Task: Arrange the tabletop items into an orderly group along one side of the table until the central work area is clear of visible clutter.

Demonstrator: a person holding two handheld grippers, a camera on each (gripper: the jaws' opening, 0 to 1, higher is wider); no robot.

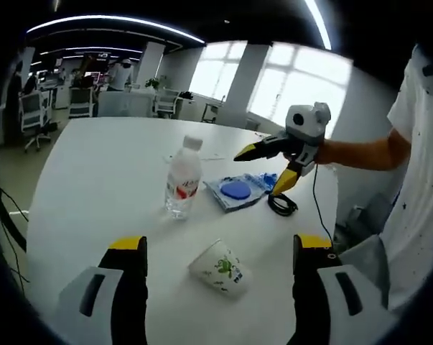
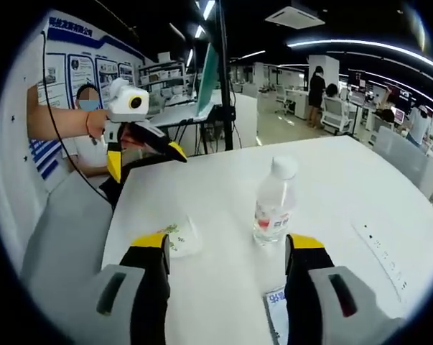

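Left gripper (image 1: 215, 248): my jaws stand apart over the near edge of the white bench (image 1: 94, 187), holding nothing.
Right gripper (image 2: 227, 248): my jaws stand apart, empty, above the bench; in the left gripper view it (image 1: 266, 169) hangs above the far right corner, jaws spread.
Paper cup (image 1: 220, 269): lies on its side between my left jaws, near the bench edge, white with green print.
Water bottle (image 1: 183, 180): stands upright, white cap on, near the middle, beyond the cup.
Blue packet (image 1: 238, 190): lies flat right of the bottle, under my right gripper.
Black cable (image 1: 282, 205): coiled just beside the packet, at the right edge.
Arm (image 1: 360, 152): the person's, reaching in from the right.
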